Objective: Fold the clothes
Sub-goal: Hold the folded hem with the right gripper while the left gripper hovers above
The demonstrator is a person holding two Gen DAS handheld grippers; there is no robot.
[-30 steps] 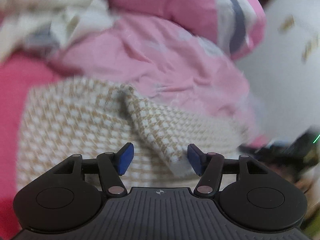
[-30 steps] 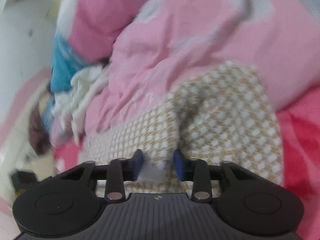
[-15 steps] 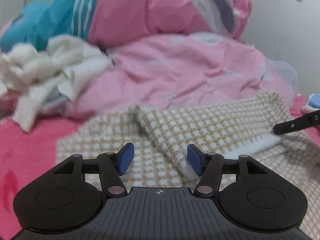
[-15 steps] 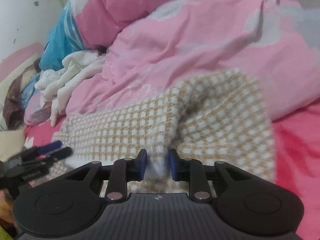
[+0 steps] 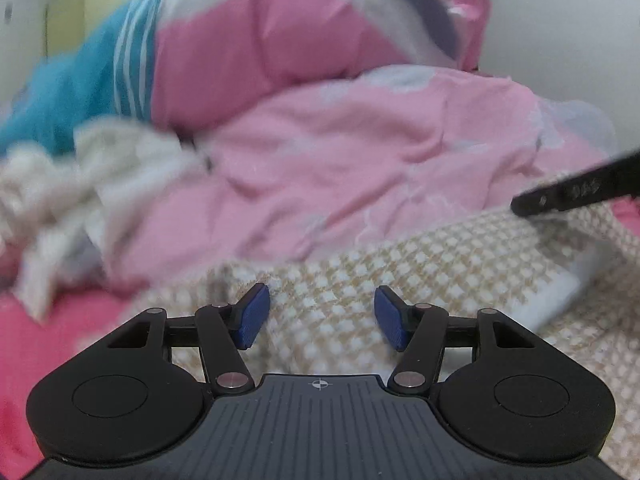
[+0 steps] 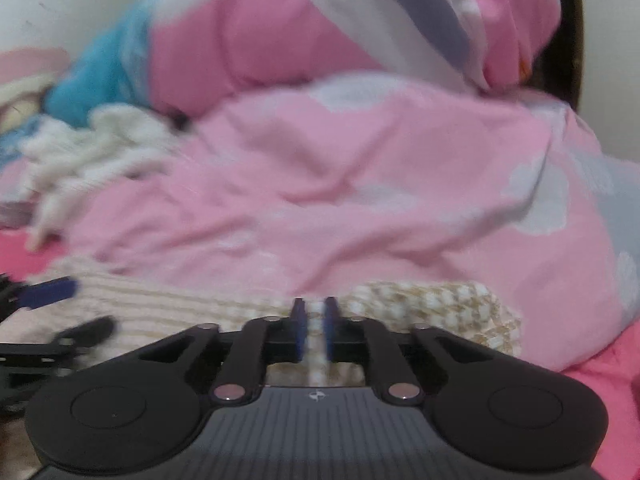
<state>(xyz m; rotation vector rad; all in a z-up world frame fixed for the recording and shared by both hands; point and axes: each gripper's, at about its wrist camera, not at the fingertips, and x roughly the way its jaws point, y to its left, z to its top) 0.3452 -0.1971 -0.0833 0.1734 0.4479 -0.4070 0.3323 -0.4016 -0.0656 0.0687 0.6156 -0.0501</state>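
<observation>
Since half a second ago I have drawn my right gripper (image 6: 315, 330) lower and closer to the bed, so the checked garment (image 5: 420, 276) now fills less of its view, only a low strip at the near edge. Its blue pads (image 6: 298, 328) have closed in further and pinch a thin white-edged fold of the cloth between them. My left gripper (image 5: 320, 318) has not changed its spread: the jaws stand wide apart with nothing between them, hovering over the garment. In the left view the fold that ran up between the pads before is gone; flat checked cloth lies there now, and the right gripper's dark finger (image 5: 576, 192) reaches in larger from the far right.

The garment is a tan-and-white checked knit with a white band along one edge (image 5: 560, 292). It lies spread on the bright pink sheet (image 5: 24, 344), near side of the bed, its far edge against the rumpled pink quilt (image 5: 340, 168). At right in the right view it bunches into a rounded hump (image 6: 452, 308). A cream garment (image 5: 80, 176) lies heaped at far left, beside a pink, teal and white bundle of bedding (image 5: 248, 48). Both views are blurred.
</observation>
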